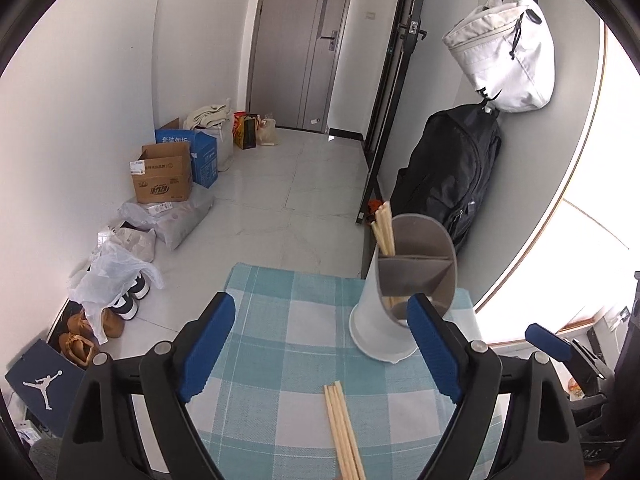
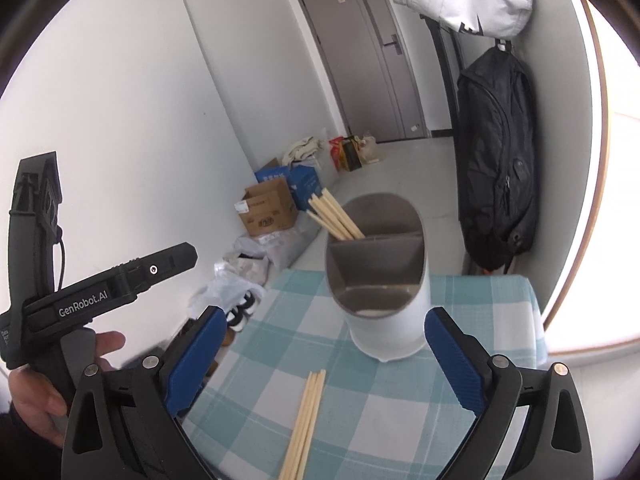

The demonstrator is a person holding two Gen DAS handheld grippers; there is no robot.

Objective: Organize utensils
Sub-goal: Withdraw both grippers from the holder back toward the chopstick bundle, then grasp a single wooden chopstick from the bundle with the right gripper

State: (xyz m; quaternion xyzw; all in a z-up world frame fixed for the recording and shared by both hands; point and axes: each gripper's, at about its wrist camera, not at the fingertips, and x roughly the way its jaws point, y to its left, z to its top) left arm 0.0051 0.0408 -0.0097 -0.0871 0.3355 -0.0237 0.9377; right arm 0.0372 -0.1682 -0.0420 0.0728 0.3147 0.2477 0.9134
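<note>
Both wrist views are looking down over a table under a blue-and-white checked cloth [image 1: 280, 320].

The left gripper [image 1: 320, 344] is standing with its blue pads spread wide and gripping nothing; only cloth is showing between them. A bundle of loose wooden chopsticks [image 1: 344, 432] is lying flat on the cloth at about 6 o'clock in that view, below the pads and clear of both. The white utensil holder [image 1: 384, 320] with grey dividers is standing upright at about 2 o'clock from the bundle, just behind the right-hand pad, and more chopsticks [image 1: 384, 228] are leaning out of its far-left compartment.

The right gripper [image 2: 324, 360] is likewise gaping wide and empty. In its view the holder [image 2: 388, 328] is sitting near 12 o'clock between the pads, touching neither, with the loose chopsticks [image 2: 304, 424] at 6 o'clock. A hand [image 2: 44, 396] at 9 o'clock is clasping the other gripper's handle.
</note>
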